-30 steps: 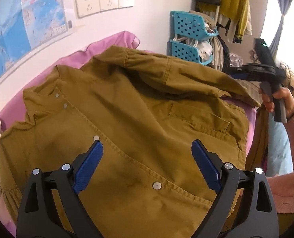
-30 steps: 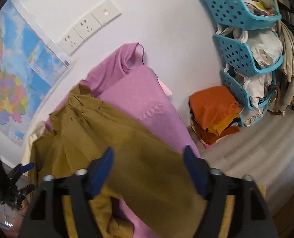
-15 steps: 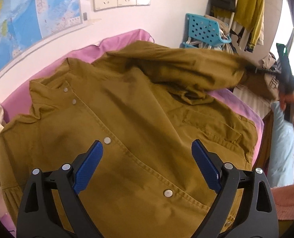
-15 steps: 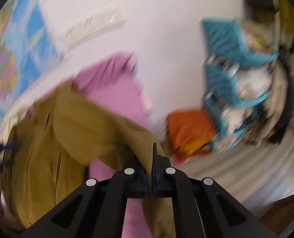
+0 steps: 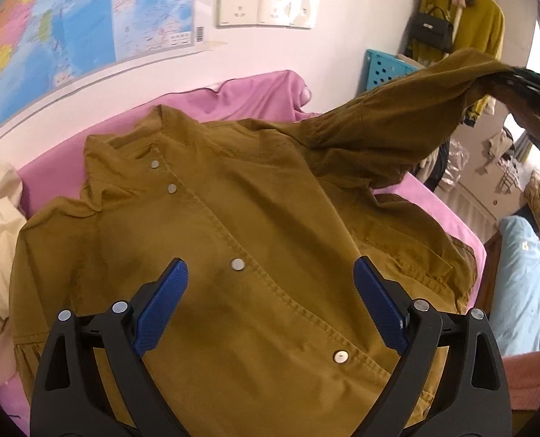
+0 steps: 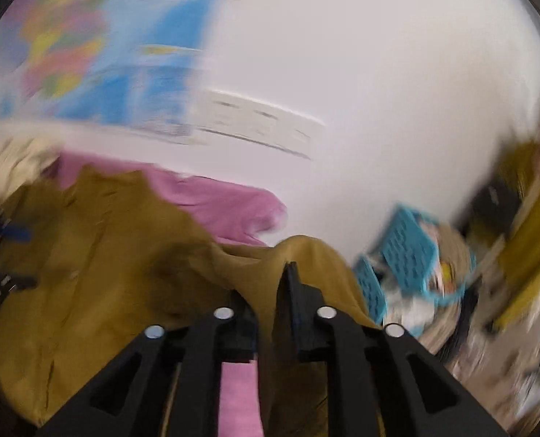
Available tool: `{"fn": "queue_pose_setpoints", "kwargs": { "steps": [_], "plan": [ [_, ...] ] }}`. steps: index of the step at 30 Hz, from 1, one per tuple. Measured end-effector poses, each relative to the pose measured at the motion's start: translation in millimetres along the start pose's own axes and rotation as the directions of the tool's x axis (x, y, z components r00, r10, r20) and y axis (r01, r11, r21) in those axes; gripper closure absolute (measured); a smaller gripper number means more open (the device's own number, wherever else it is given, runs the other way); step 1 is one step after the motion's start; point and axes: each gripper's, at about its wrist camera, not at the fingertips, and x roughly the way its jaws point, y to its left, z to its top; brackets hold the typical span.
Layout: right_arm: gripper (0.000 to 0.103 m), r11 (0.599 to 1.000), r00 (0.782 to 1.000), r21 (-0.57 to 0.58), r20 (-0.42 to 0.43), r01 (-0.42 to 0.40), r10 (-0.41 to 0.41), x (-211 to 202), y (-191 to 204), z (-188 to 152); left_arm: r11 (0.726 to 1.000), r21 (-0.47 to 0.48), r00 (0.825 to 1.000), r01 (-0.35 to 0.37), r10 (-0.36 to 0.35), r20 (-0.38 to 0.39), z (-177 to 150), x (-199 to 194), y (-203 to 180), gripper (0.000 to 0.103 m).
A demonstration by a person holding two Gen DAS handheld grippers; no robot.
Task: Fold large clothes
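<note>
Right hand-held gripper [image 6: 270, 313] has a bunch of mustard-brown cotton between its jaws: the sleeve [image 5: 397, 123] of the large snap-front jacket [image 5: 233, 255], raised above the pink-sheeted bed [image 5: 255, 91] on which the rest of the garment lies face up. The jaws are easing apart at this moment, though cloth still sits pinched between the pads. Left hand-held gripper [image 5: 270, 298] hovers over the jacket's front with its blue pads wide apart, holding nothing.

The step looks to be folding the sleeve in across the chest. Done well, the sleeve would be carried level over the placket and laid flat before the cloth is let go; loosening too soon while it is raised would drop it in a heap. The free gripper could pin the shoulder seam so the body does not drag along.

Counted: one jacket, four visible silver snaps [image 5: 237, 264], one raised sleeve, two grippers, one wall map [image 5: 70, 25].
</note>
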Motion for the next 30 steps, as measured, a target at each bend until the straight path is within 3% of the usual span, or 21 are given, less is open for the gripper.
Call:
{"fn": "queue_pose_setpoints", "kwargs": {
  "steps": [3,4,5,6,7,11,12,14,15,17,19,20,23,26,28,30],
  "plan": [
    [0.071,0.984,0.989,-0.102,0.011,-0.145,0.147,-12.2,50.7,28.9,1.000,-0.028,1.000,0.005,-0.005,0.015,-2.2,-3.9,9.7,0.012],
    [0.060,0.964,0.972,-0.125,-0.002,-0.234,0.236,-14.5,66.0,37.7,0.999,-0.040,1.000,0.009,-0.008,0.021,-3.8,-6.0,13.8,0.012],
    [0.051,0.942,0.952,-0.135,-0.012,-0.306,0.307,-16.1,76.6,44.3,0.999,-0.046,1.000,0.011,-0.010,0.024,-5.2,-7.8,15.9,0.012],
    [0.034,0.903,0.914,-0.147,-0.028,-0.403,0.404,-19.0,91.5,54.3,0.999,-0.052,1.000,0.009,-0.007,0.029,-6.8,-10.2,18.4,0.012],
    [0.028,0.872,0.885,-0.159,-0.041,-0.464,0.464,-21.8,102.1,61.7,0.998,-0.063,0.999,0.008,-0.006,0.035,-9.4,-13.4,22.8,0.012],
    [0.028,0.777,0.790,-0.158,-0.029,-0.609,0.613,-34.2,119.3,91.6,0.993,-0.117,0.999,0.014,-0.009,0.046,-20.4,-24.6,43.0,0.012],
    [0.028,0.784,0.793,-0.151,0.004,-0.602,0.610,-35.3,113.4,95.8,0.992,-0.129,0.999,0.010,-0.004,0.049,-25.0,-28.2,49.5,0.012],
    [0.021,0.824,0.824,-0.094,0.053,-0.559,0.564,-21.1,91.8,96.3,0.988,-0.157,0.999,0.015,-0.007,0.048,-33.1,-33.5,60.8,0.012],
    [0.021,0.828,0.826,-0.058,0.056,-0.558,0.561,-13.5,84.0,93.1,0.986,-0.167,0.999,0.030,-0.022,0.046,-37.6,-36.0,65.4,0.012],
    [0.021,0.845,0.845,0.031,0.031,-0.535,0.534,18.6,65.3,81.7,0.984,-0.164,0.997,0.065,-0.059,0.041,-46.4,-40.2,67.4,0.012],
    [0.021,0.872,0.878,0.143,-0.035,-0.468,0.477,67.3,47.0,57.6,0.987,-0.122,0.995,0.100,-0.098,0.020,-53.7,-37.6,57.8,0.008],
    [0.021,0.875,0.882,0.193,-0.078,-0.444,0.465,93.1,37.9,44.0,0.987,-0.105,0.993,0.120,-0.121,-0.004,-57.0,-33.3,51.2,0.007],
    [0.021,0.814,0.838,0.397,-0.170,-0.424,0.519,160.3,10.9,0.5,0.982,-0.033,0.977,0.188,-0.190,-0.095,-65.0,-13.0,23.9,0.007],
    [0.023,0.773,0.819,0.499,-0.194,-0.392,0.540,201.5,-3.3,-28.5,0.984,0.061,0.970,0.166,-0.151,-0.192,-70.7,13.9,-5.2,0.007],
    [0.023,0.715,0.785,0.574,-0.187,-0.400,0.590,229.6,-8.3,-42.5,0.987,0.055,0.964,0.149,-0.133,-0.231,-68.3,28.1,-8.3,0.016],
    [0.023,0.646,0.739,0.631,-0.166,-0.429,0.653,249.0,-8.5,-53.0,0.989,0.026,0.960,0.147,-0.136,-0.246,-63.1,34.1,-2.6,0.044]
  ]
}}
